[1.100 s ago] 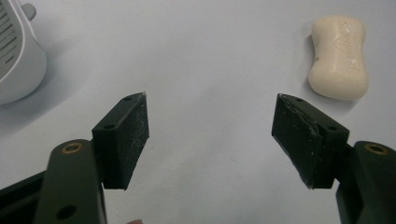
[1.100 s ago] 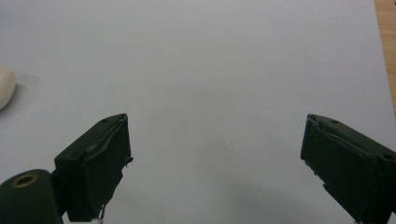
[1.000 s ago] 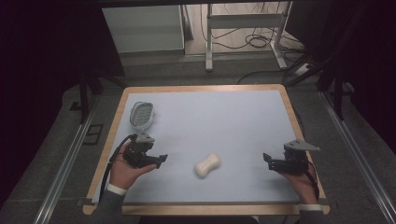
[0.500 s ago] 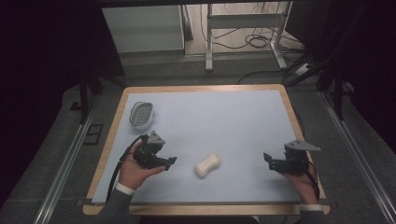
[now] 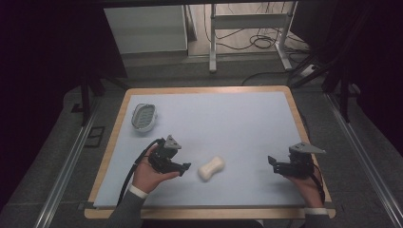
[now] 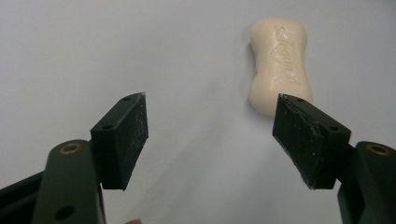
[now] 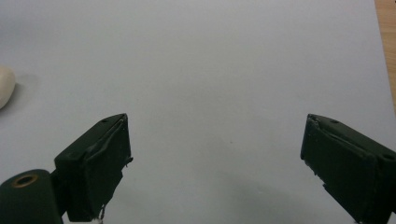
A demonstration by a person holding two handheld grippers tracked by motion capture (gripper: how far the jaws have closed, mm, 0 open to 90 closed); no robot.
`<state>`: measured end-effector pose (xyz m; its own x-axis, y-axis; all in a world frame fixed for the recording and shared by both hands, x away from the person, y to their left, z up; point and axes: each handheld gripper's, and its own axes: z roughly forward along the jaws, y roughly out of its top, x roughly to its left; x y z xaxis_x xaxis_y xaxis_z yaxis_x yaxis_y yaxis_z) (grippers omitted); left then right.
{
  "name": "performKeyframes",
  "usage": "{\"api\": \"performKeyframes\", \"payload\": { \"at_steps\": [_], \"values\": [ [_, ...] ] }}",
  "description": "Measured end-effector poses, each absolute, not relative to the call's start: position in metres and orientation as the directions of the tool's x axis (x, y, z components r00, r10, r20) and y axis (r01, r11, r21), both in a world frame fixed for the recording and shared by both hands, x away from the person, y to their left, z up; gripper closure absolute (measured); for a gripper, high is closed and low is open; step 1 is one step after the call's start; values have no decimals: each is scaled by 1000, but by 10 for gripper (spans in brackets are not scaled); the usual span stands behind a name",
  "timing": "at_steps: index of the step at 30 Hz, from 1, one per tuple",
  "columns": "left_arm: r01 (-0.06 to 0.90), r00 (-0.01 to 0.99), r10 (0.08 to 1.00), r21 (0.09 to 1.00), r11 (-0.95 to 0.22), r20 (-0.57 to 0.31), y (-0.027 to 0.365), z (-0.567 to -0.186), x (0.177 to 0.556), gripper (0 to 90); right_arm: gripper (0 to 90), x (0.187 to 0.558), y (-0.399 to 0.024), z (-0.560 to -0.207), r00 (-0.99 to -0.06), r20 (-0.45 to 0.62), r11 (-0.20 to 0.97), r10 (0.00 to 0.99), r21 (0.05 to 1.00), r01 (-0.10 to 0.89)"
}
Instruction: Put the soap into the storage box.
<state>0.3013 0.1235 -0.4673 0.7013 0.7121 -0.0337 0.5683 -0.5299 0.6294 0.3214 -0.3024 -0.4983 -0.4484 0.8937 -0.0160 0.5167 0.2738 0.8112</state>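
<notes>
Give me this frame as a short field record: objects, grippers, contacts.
surface: light blue mat on wood-edged table
soap: cream bar, lying flat, near front centre
dish: oval soap dish, far left of mat, no soap in it
left gripper: open, pointing at soap, close beside it, not touching
right gripper: open, front right, apart from soap
held: nothing

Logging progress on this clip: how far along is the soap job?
Done: nothing, judging by the layout; the soap lies loose on the mat, apart from the empty dish. In hand: the left claw is open beside the soap, which lies just ahead of its jaws in the left gripper view. The right claw is open and empty, off to the side. Left, probably: grasp, carry, place in the dish.
</notes>
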Motion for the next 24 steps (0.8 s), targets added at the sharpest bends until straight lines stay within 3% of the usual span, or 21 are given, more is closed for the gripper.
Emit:
{"api": "performKeyframes", "payload": {
  "at_steps": [24],
  "values": [
    [558,753,655,589,-584,-64,67,-481,315,227,82,321,-301,-499,-462,-9,275,887,813,514]
  ]
}}
